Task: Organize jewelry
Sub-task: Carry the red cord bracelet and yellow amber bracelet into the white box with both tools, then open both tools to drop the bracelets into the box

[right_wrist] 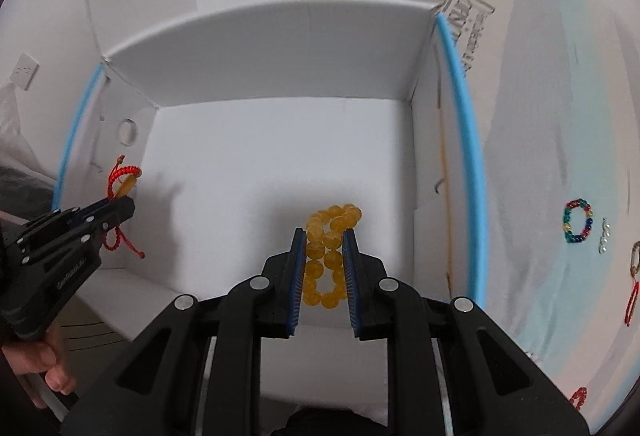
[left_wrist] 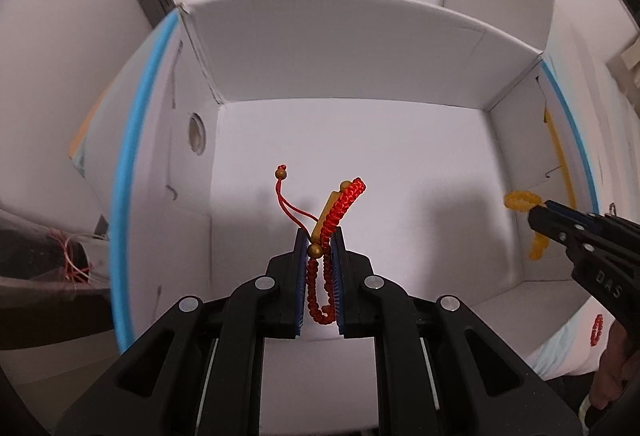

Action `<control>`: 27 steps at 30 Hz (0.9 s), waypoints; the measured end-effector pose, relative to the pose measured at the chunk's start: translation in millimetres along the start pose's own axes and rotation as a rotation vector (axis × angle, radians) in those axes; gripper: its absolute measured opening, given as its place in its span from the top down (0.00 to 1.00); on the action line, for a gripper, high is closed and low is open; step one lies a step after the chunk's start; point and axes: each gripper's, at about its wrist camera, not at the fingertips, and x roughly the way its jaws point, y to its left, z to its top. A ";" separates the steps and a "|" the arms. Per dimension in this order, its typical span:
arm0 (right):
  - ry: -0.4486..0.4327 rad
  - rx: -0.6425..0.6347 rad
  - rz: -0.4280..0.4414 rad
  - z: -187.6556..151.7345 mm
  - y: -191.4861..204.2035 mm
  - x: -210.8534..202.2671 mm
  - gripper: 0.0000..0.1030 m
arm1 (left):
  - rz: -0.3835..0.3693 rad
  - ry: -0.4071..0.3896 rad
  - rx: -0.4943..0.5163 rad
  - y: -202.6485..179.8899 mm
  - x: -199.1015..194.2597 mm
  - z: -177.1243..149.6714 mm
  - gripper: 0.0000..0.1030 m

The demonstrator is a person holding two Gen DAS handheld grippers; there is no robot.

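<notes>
Looking down along the left gripper (left_wrist: 319,236), you see it squeezed shut on a red braided bracelet (left_wrist: 334,220) over the white floor of an open cardboard box (left_wrist: 340,51). The bracelet's long side runs along the fingers: a loop hangs back between the pads and the folded end sticks out toward the far wall, leaning a little right. Two thin cords with small beads (left_wrist: 281,171) poke out to the far left.

Only the right wrist view shows the yellow bead bracelet (right_wrist: 325,256) well. The right gripper (right_wrist: 322,236) holds it, nearly shut, with the beads squashed into a long bunch that points at the far wall. That view also shows more jewelry lying on the surface (right_wrist: 560,115) to the right of the box: a ring of mixed-colour beads (right_wrist: 578,222) and some small pale beads (right_wrist: 605,234) just beside it. A hand (right_wrist: 44,364) grips the left gripper's handle.
</notes>
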 end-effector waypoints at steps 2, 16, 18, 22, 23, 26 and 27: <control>0.018 -0.013 -0.002 2.9 1.3 8.7 0.83 | 0.007 0.016 0.000 2.8 8.3 2.5 0.89; 0.070 -0.023 0.001 1.8 3.4 36.5 0.90 | 0.044 0.069 -0.007 6.8 29.8 0.6 0.87; 0.069 -0.024 -0.003 0.4 3.8 36.0 0.89 | 0.053 0.066 -0.012 7.3 29.0 -0.9 0.84; 0.057 -0.033 0.006 -0.1 9.3 34.4 0.75 | 0.091 0.033 -0.001 5.9 22.5 3.8 0.52; 0.046 -0.040 0.007 -0.4 9.2 31.9 0.67 | 0.096 0.023 0.000 6.2 19.8 4.5 0.50; 0.011 -0.059 0.012 -3.6 14.7 22.6 0.56 | 0.104 0.006 0.013 2.3 13.9 4.0 0.45; 0.004 -0.061 0.017 -4.6 15.4 20.7 0.54 | 0.101 0.001 0.014 1.7 12.1 2.9 0.43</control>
